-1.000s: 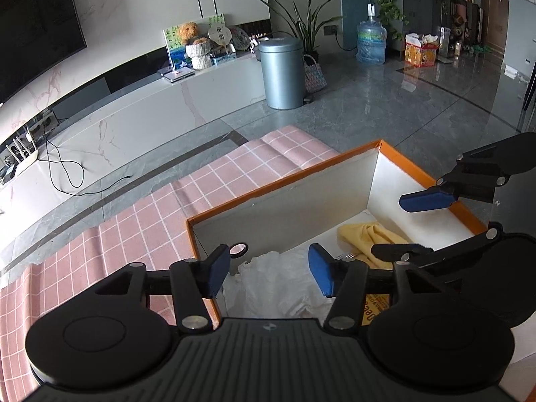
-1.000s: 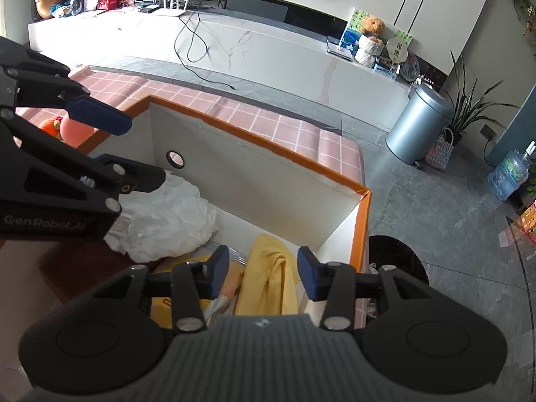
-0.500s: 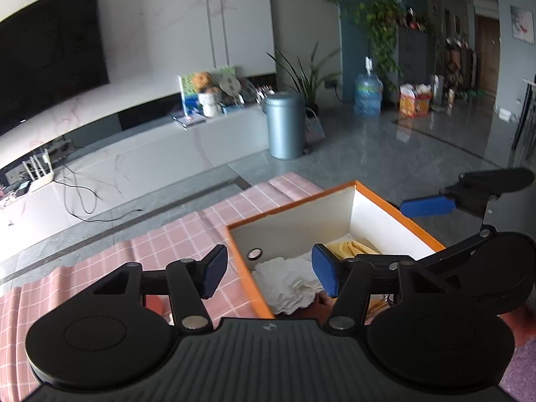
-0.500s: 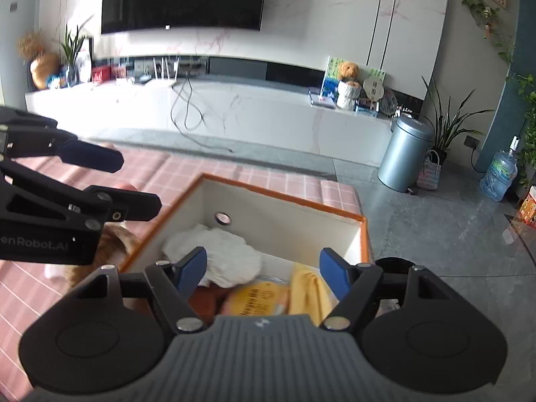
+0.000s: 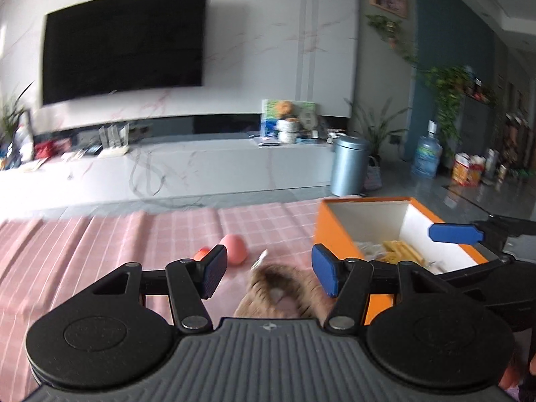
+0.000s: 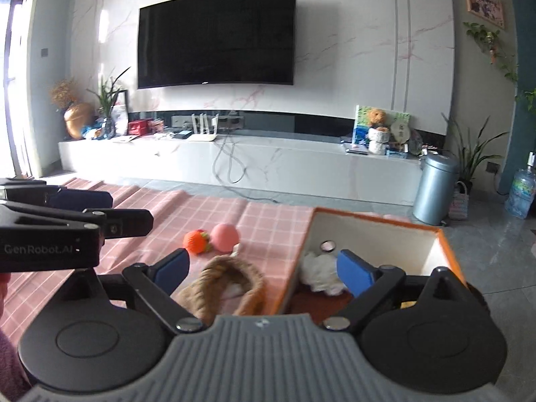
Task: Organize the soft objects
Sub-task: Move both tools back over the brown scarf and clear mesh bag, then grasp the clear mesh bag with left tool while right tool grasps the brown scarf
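left gripper: jaws apart, nothing between the blue pads; hangs above the table over the brown furry item. Also seen side-on at the left edge of the right wrist view.
right gripper: jaws spread wide and have just been opening; nothing gripped, pads clear of everything. One blue pad sits in front of the box opening, the other over the cloth.
brown furry item: soft ring- or slipper-shaped plush with a pale inside; blurred, exact type hard to tell. Lies on the tablecloth just beside the box's left wall, outside it.
pink ball: on the tablecloth behind the furry item, touching or nearly touching the orange ball.
orange ball: just left of the pink ball, with a small green and red bit on top.
orange box: open-topped, white inside, round hole in the far wall; sits on the right part of the table.
white fluffy item: inside the box, near the far-left corner.
yellow cloth: inside the box, to the right of the white item in the left wrist view.
tablecloth: pink check, covers the table under everything.
background: TV on a marble wall, grey bin on the floor at right.
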Demonstrator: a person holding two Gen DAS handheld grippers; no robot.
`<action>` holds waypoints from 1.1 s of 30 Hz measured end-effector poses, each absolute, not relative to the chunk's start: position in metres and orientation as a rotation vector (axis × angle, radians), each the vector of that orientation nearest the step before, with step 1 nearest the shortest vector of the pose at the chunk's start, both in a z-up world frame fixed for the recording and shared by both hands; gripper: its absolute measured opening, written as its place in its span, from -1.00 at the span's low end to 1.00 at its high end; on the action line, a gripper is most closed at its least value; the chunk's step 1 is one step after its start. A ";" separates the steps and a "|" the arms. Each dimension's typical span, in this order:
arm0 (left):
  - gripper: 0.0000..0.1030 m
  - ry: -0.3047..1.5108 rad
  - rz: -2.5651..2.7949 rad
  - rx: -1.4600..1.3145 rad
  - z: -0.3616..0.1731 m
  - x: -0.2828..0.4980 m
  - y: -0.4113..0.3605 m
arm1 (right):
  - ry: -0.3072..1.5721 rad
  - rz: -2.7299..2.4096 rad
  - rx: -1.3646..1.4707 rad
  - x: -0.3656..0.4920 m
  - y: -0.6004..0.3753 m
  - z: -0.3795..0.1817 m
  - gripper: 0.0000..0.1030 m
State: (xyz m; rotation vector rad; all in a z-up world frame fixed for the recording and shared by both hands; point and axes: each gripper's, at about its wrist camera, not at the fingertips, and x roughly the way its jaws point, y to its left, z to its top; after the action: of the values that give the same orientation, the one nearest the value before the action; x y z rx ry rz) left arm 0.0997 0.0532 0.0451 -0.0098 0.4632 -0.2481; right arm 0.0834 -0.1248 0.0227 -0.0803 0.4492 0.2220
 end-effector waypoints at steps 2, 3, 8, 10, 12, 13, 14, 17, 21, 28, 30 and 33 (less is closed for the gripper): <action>0.33 0.485 -0.205 -0.036 0.034 0.096 0.068 | 0.445 0.222 -0.112 0.076 -0.109 0.016 0.81; 0.33 0.496 -0.187 -0.049 0.029 0.096 0.073 | 0.446 0.227 -0.124 0.074 -0.101 0.012 0.81; 0.28 0.538 -0.108 -0.057 0.009 0.097 0.093 | 0.527 0.246 -0.125 0.074 -0.072 -0.011 0.81; 0.27 0.564 -0.092 -0.066 0.000 0.097 0.106 | 0.582 0.257 -0.129 0.080 -0.063 -0.021 0.81; 0.27 0.580 -0.088 -0.083 -0.004 0.099 0.114 | 0.613 0.243 -0.145 0.087 -0.053 -0.029 0.81; 0.27 0.579 -0.098 -0.084 -0.006 0.098 0.117 | 0.623 0.225 -0.153 0.092 -0.049 -0.034 0.81; 0.27 0.576 -0.104 -0.077 -0.007 0.096 0.119 | 0.634 0.208 -0.157 0.096 -0.046 -0.037 0.81; 0.25 0.603 -0.086 -0.050 -0.014 0.106 0.120 | 0.675 0.152 -0.150 0.118 -0.041 -0.049 0.81; 0.20 0.639 -0.096 -0.056 -0.017 0.127 0.119 | 0.692 0.072 -0.209 0.144 -0.032 -0.062 0.81; 0.21 0.685 -0.128 -0.032 -0.030 0.166 0.125 | 0.700 0.002 -0.293 0.175 -0.011 -0.073 0.81; 0.32 0.684 -0.159 -0.027 -0.031 0.173 0.127 | 0.701 -0.009 -0.331 0.179 -0.005 -0.078 0.81; 0.40 0.684 -0.208 -0.032 -0.034 0.181 0.132 | 0.745 -0.039 -0.322 0.189 -0.008 -0.087 0.81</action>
State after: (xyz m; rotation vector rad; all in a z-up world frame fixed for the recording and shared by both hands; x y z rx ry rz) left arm 0.1807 0.1316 -0.0336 -0.0324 0.6836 -0.2083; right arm 0.1888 -0.0078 -0.0868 -0.3223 0.7448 -0.0387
